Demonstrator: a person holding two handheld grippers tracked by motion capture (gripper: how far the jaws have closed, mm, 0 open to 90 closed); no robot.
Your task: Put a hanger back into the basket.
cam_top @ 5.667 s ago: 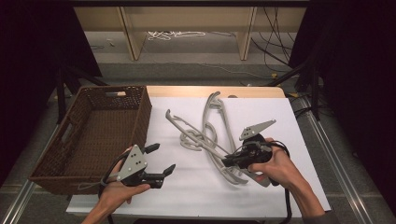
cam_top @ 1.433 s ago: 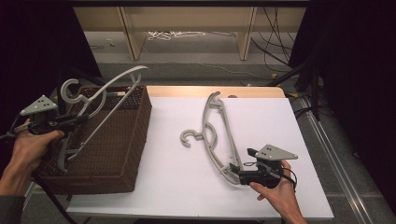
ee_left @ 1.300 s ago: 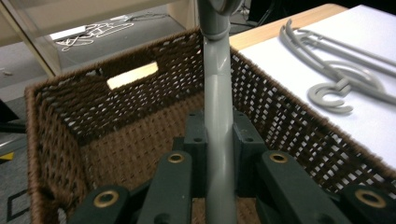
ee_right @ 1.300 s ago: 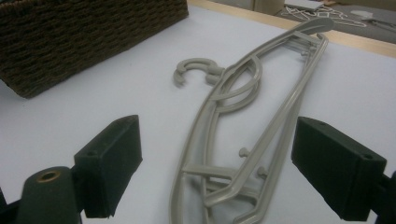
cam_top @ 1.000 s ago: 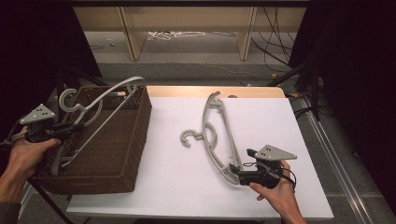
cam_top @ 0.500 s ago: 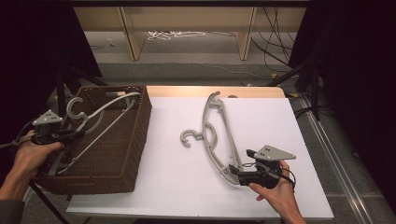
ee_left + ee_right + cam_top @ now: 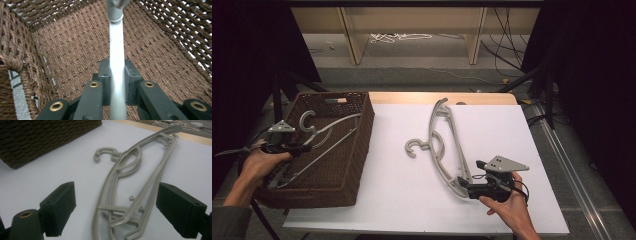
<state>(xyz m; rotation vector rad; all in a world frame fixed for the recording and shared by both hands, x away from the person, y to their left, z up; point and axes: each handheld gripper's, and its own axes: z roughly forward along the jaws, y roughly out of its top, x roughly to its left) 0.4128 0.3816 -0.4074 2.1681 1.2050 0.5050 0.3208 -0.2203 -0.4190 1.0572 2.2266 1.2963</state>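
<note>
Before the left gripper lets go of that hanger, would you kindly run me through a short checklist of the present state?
1. Left gripper shut on the grey hanger: ok.
2. Held hanger inside the wicker basket: ok, it lies within the walls in the high view.
3. Hanger resting on the basket floor: cannot tell.
4. Right gripper open: ok, fingers spread wide.
5. Second hanger flat on the white table, its end between the right fingers: ok.
6. Right fingers touching the second hanger: not ok, apart.
</note>
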